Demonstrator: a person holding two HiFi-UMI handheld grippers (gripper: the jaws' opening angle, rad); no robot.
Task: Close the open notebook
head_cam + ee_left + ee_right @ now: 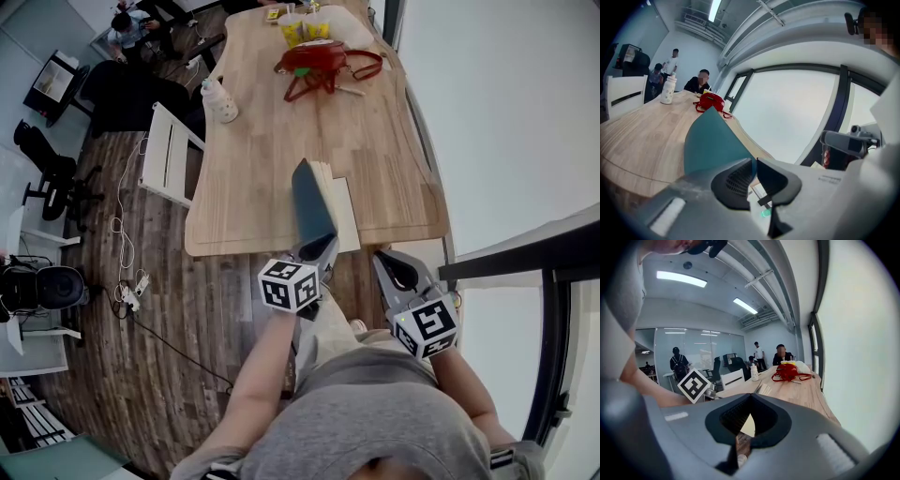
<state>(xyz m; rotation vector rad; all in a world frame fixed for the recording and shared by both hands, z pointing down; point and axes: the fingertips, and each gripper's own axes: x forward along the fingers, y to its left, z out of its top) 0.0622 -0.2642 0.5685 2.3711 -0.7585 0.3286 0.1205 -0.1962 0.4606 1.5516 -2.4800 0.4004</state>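
Your left gripper (317,251) is pinched tight on the teal cover (311,204) of the notebook (341,214). Cover stands upright; the rest lies flat at the table's (262,159) near edge. Your right gripper (386,262) is closed, empty, just off the edge.

Table (272,141): long, light wood, running away from the person.
Notebook (314,202): at the table's near edge; its teal cover stands almost upright, with pale pages lying flat to its right.
Left gripper (317,248): its tip meets the cover's near end.
Right gripper (386,258): off the table, right of the notebook, not touching it.
Red bag (314,58): far down the table.
Bottle (220,100): white, near the table's left edge.
Chair (169,155): white, against the table's left side.
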